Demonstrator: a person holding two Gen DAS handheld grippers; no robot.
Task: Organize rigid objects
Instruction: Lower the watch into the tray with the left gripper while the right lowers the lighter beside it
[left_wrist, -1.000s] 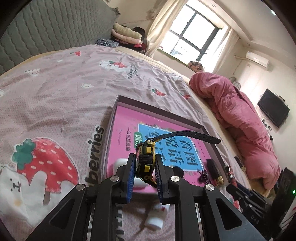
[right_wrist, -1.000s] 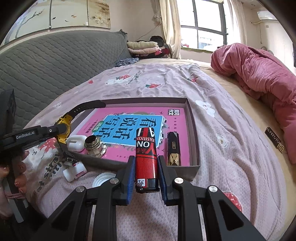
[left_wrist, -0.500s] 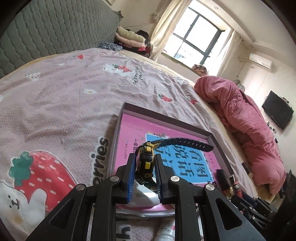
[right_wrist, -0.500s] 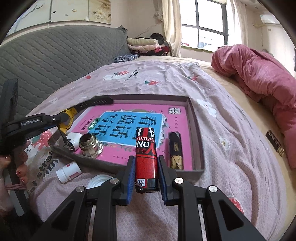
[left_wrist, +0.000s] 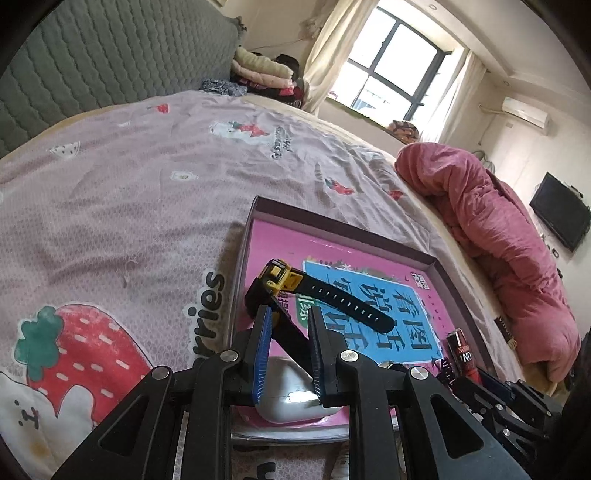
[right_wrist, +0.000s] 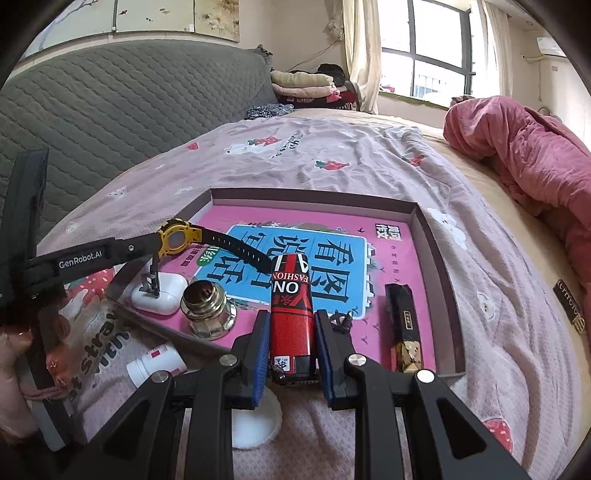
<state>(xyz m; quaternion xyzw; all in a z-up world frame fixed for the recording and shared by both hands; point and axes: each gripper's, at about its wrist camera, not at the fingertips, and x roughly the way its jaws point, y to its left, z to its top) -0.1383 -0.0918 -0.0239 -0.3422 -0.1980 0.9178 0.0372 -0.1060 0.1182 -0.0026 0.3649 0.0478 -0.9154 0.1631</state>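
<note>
A yellow-faced watch (left_wrist: 277, 277) with black straps sticks out in front of my left gripper (left_wrist: 290, 321), which is shut on its lower strap. It hangs over the near-left corner of the dark-rimmed tray (left_wrist: 332, 223) with the pink printed sheet. In the right wrist view the watch (right_wrist: 177, 242) sits at the left gripper's tip (right_wrist: 153, 251), its buckle end dangling onto a white earbud case (right_wrist: 166, 297). My right gripper (right_wrist: 291, 317) is shut on a red can (right_wrist: 291, 295) marked FASHION, held over the tray's near edge (right_wrist: 448, 373).
Inside the tray lie a brass fitting (right_wrist: 208, 306) and a black-and-gold stick (right_wrist: 404, 325). On the strawberry sheet before it are a white pill bottle (right_wrist: 155, 365) and a white round lid (right_wrist: 255, 421). A pink duvet (right_wrist: 517, 147) fills the right. A hand (right_wrist: 14, 350) shows at the left.
The left gripper came in over the tray; the watch face swung forward out of the pads, leaving the strap between them. The right gripper carried the red can closer to the tray.
</note>
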